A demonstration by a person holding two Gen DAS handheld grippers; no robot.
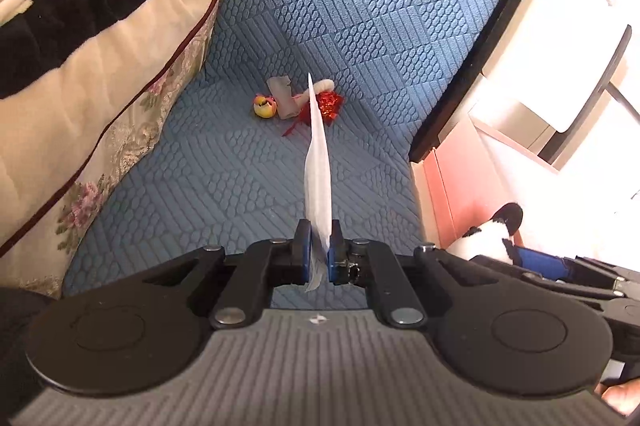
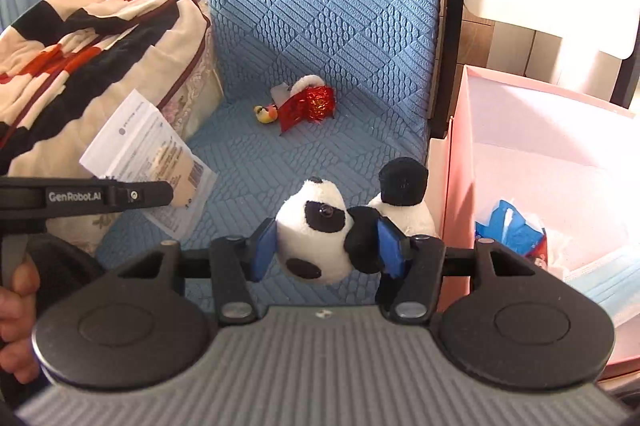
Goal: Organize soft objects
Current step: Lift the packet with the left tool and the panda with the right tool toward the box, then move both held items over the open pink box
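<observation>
Blue quilted fabric covers a sofa, seat and back. Both grippers hover above the seat, each carrying something.

The left gripper is clenched on a flat white packet, pinched at one edge so it stands on its side. Seen from the right wrist, the packet shows printed text and a barcode. The thin edge grip probably suits a flat, floppy item that offers little else to hold.

The right gripper is grasping a panda, a small black and white plush. Its blue pads squeeze the head from both sides, so the body sticks out ahead. The soft stuffing gives under the pads, which likely keeps the hold secure.

Just to the right of the sofa stands a pink box, open at the top. Inside lie a blue wrapper and what looks like a pale blue face mask; other contents are too washed out by light to tell. The box seems to be the collecting place, with the panda near its wall.

Further back on the seat, well apart from the grippers, rest a red foil pouch and a small yellow toy, not yet gathered. A striped blanket is heaped at the left.
</observation>
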